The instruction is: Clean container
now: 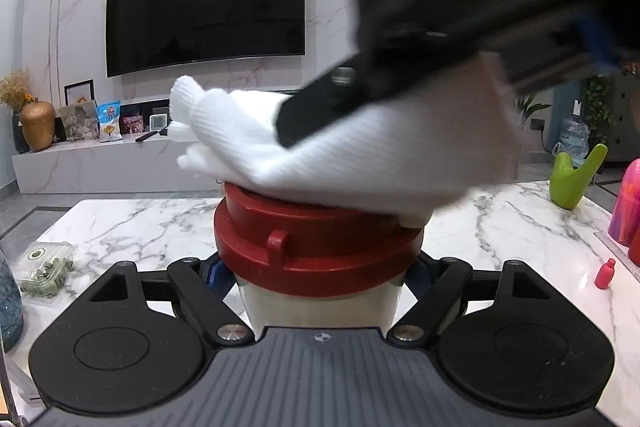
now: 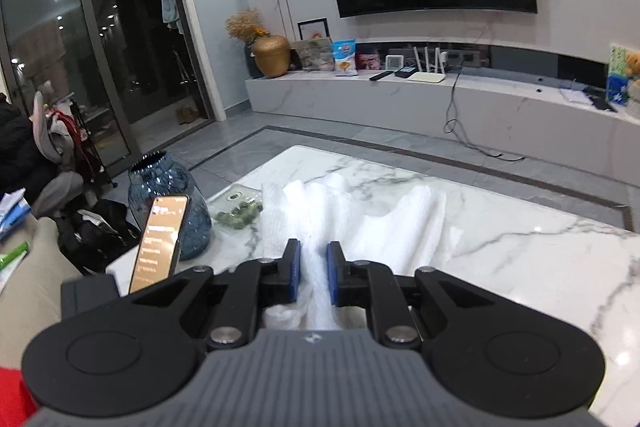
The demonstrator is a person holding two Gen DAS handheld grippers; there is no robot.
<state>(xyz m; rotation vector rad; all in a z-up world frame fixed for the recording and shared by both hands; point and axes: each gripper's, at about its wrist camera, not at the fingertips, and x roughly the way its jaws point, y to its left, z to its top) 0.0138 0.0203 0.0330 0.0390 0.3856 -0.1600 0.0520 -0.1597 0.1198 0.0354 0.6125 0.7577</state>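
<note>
Left gripper (image 1: 318, 287) has its fingers clamped on either side of the container (image 1: 320, 303), a cream-coloured body w/ a red lid (image 1: 316, 243), held upright just in front of the cam above the marble table (image 1: 500, 211). White cloth (image 1: 344, 151) lies draped over the lid top, touching it. Right gripper (image 2: 313, 273) comes in from upper right in the left wrist view, blurred, pressing down on the cloth. In the right wrist view its blue-padded fingers (image 2: 294, 269) are nearly closed, pinching a bunched fold of the cloth btwn them; rest of the cloth spreads out ahead.

Other stuff on the table: clear plastic box w/ green bits (image 1: 46, 263) at left, blue glass vase (image 2: 170, 203) near the edge, green vase-like piece (image 1: 574, 179) and small red bottle (image 1: 604, 273) at right. Phone (image 2: 160, 243) w/ lit screen stands tilted just beside the blue vase. Dark TV (image 1: 206, 7) on the wall behind.
</note>
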